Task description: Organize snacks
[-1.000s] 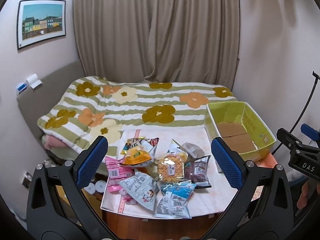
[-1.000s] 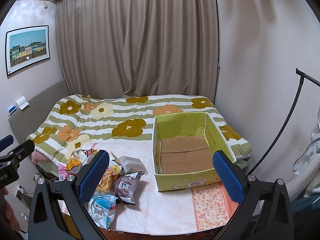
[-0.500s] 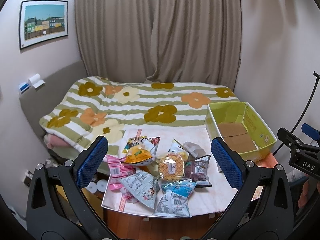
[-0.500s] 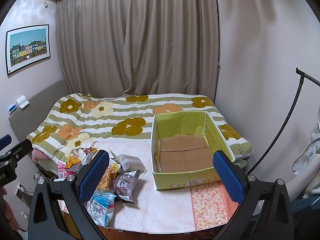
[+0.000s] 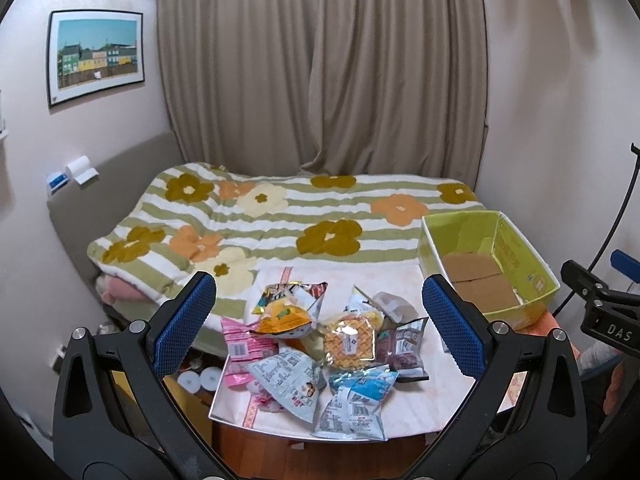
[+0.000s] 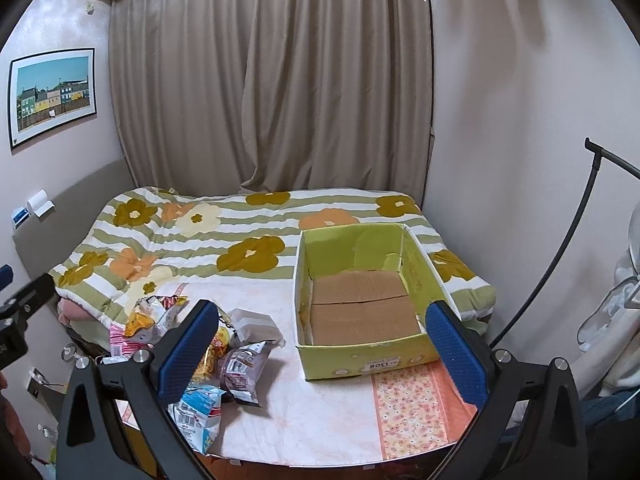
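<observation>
A pile of snack packets (image 5: pixel 320 344) lies on the left part of a small table (image 6: pixel 328 412) covered by a white cloth. It includes a waffle pack (image 5: pixel 350 340), a pink packet (image 5: pixel 244 344), a blue-and-white bag (image 5: pixel 356 404) and a dark purple pack (image 6: pixel 240 368). A yellow-green cardboard box (image 6: pixel 360 300) with nothing inside stands on the table's right side. My left gripper (image 5: pixel 318 322) hangs open above and in front of the pile. Held open before the box, my right gripper (image 6: pixel 322 350) has nothing between its fingers.
Behind the table is a bed (image 5: pixel 280 216) under a striped flower quilt, with beige curtains (image 6: pixel 272 92) at the back. A framed picture (image 5: pixel 96 56) hangs on the left wall. A black stand (image 6: pixel 568 248) rises at the right. White rolls (image 5: pixel 198 380) sit under the table's left edge.
Both views have shifted slightly, the left one drifting a little left and back from the pile. Nothing on the table has moved and both grippers stay open.
</observation>
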Motion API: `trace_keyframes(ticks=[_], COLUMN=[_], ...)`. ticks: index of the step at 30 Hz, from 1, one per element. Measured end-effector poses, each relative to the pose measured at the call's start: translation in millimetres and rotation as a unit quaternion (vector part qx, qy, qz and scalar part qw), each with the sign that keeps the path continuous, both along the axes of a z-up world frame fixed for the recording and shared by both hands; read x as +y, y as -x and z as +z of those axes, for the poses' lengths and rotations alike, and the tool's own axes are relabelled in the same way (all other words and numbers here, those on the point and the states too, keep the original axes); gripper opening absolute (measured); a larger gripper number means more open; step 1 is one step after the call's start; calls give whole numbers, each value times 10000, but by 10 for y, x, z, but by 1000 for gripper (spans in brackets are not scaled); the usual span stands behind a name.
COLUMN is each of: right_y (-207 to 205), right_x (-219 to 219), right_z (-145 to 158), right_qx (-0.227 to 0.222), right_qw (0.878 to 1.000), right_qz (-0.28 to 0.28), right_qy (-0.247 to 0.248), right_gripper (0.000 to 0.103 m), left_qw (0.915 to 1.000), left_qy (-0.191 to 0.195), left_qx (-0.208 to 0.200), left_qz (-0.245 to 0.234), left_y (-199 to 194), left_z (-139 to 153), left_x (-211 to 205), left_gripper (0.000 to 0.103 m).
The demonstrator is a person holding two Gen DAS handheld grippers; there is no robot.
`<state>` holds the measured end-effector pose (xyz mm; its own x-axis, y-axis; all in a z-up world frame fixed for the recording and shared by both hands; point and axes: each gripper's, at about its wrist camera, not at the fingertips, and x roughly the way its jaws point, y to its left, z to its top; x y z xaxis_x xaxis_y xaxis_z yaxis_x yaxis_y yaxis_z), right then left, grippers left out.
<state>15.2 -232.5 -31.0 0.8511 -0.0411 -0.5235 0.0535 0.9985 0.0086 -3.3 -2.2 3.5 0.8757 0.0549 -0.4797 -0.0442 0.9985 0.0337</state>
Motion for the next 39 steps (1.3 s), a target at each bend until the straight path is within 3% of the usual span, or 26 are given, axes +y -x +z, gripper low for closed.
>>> trace_keyframes(ticks=[18,23,29,34,39], right_y=[-2,-98,-387,-658,-850], right_x=[-32,-39,-17,112,271], right_z=[25,3,-402,-930,-1335], right_qx=[30,209,859,1513,1860], right_qw=[9999,9994,9896,9742,9647], right_qz=[52,243,977,1319,1450], right_qy=[-84,-133,-614,-1033,-1174], right_gripper=[103,103,103,103,103], left_qw=[9999,9994,9936,9807,9692], left_qy=[34,-26,95,428,484], left_qx=[99,333,1104,1883,2408], left_qz=[-36,63,224,299,155], left_y=[-11,-101,-234,-355,-548], left_z=[3,-80,-563,-1183,-1740], left_x=[38,76,223,414,551], left_gripper=[102,102,102,102,102])
